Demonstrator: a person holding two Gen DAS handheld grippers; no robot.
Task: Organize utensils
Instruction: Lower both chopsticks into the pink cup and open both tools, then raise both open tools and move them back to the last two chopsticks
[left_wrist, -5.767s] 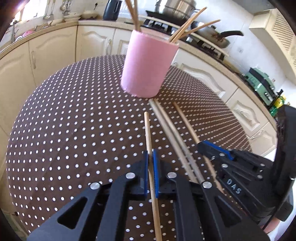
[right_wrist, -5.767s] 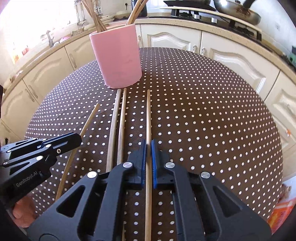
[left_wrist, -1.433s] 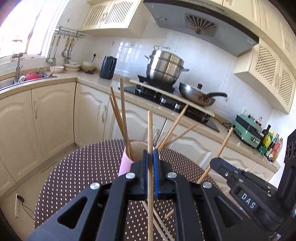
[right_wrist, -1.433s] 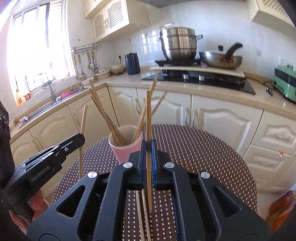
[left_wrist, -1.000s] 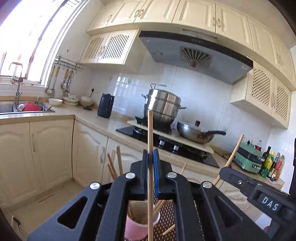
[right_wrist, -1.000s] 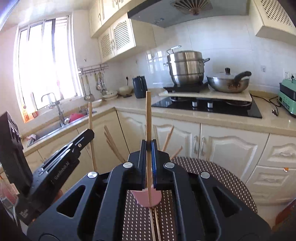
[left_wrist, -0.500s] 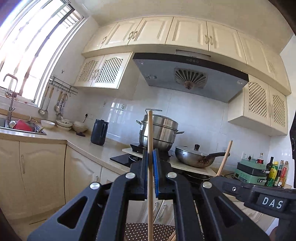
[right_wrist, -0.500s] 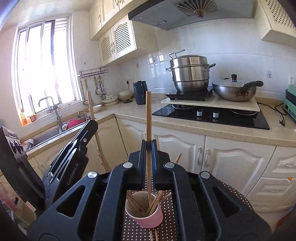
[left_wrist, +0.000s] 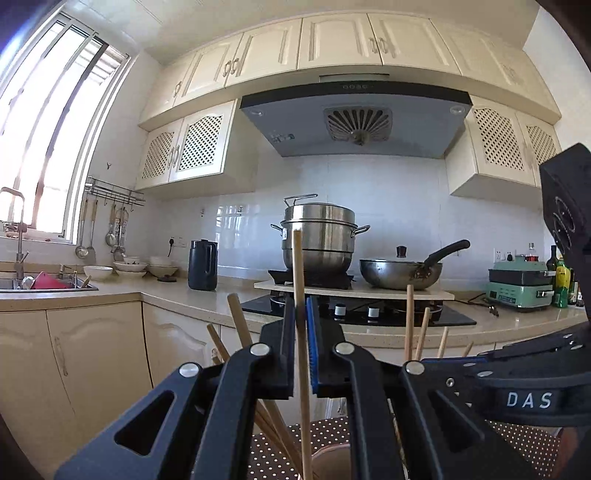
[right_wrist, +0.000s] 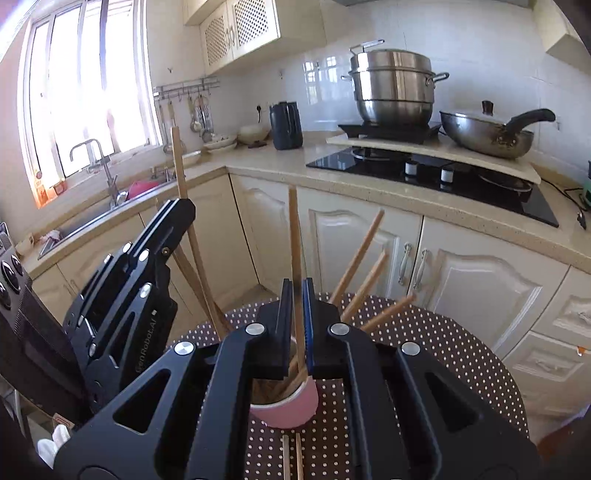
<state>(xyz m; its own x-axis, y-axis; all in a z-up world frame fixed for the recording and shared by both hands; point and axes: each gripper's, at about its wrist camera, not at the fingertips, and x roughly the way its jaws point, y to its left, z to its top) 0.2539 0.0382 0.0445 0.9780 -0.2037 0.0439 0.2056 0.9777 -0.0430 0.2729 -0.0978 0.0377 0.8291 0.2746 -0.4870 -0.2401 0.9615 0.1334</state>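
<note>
My left gripper (left_wrist: 300, 306) is shut on a wooden chopstick (left_wrist: 298, 273) held upright. Its lower end goes down beside the pink cup's rim (left_wrist: 332, 458) at the bottom of the view. My right gripper (right_wrist: 295, 291) is shut on another chopstick (right_wrist: 294, 229), also upright, with its lower end inside the pink cup (right_wrist: 291, 408). The cup stands on the brown dotted table (right_wrist: 461, 369) and holds several chopsticks (right_wrist: 364, 254) that lean outward. The left gripper also shows in the right wrist view (right_wrist: 177, 214) with its chopstick (right_wrist: 179, 162).
Two chopsticks (right_wrist: 291, 458) lie on the table in front of the cup. Behind are cream cabinets (right_wrist: 472, 280), a hob with a steel pot (left_wrist: 319, 236) and a wok (left_wrist: 402, 271), a black kettle (left_wrist: 202, 264) and a sink (right_wrist: 92, 218) under the window.
Both grippers have lifted their chopsticks off the table, turned them upright and brought them over the cup. Since half a second ago both have come lower toward the cup.
</note>
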